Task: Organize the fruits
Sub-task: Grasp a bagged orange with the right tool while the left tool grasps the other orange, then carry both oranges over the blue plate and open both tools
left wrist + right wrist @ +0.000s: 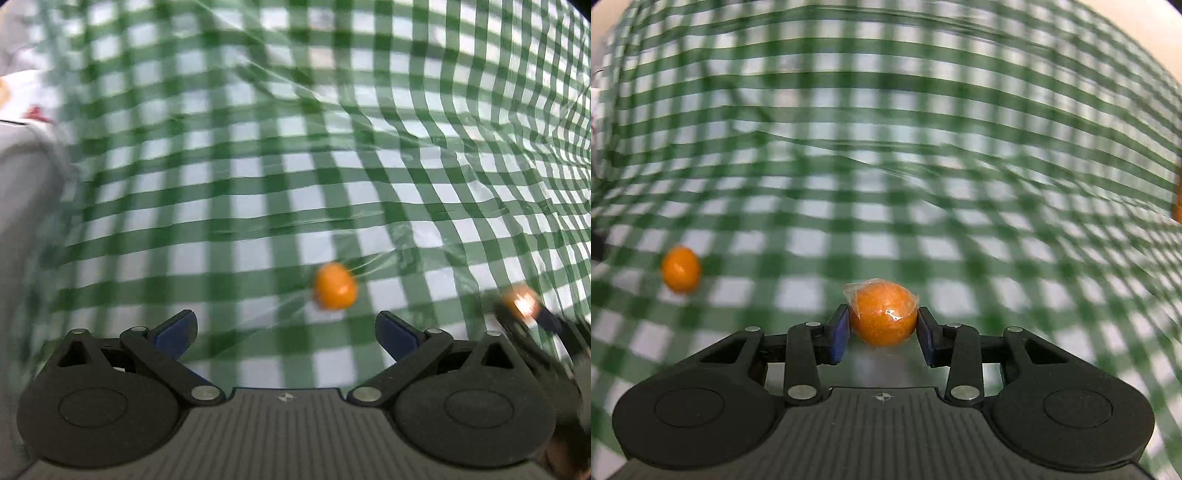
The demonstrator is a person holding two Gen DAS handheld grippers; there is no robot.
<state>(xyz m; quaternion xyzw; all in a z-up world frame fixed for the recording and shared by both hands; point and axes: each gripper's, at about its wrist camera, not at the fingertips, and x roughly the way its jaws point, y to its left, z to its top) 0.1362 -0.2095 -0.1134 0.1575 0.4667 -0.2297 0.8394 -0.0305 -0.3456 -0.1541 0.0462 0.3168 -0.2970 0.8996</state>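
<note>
- A green-and-white checked cloth (pixel 258 184) covers the counter, filling nearly the whole of both wrist views.
- Clear plastic film (pixel 369 218) lies over it, creased into shiny ridges.
- A grey, blurred surface (pixel 26 206) stands at the left edge of the left view.
- Above it, something white with a red spot (pixel 35 110), too blurred to identify.

The left gripper (pixel 286 334) tilts steeply down with its blue-padded jaws spread wide — nothing between them. The right gripper (pixel 882 334) slopes down more gently, its jaws drawn in close, pads pressed against a wrapped orange fruit (pixel 883 314).
</note>
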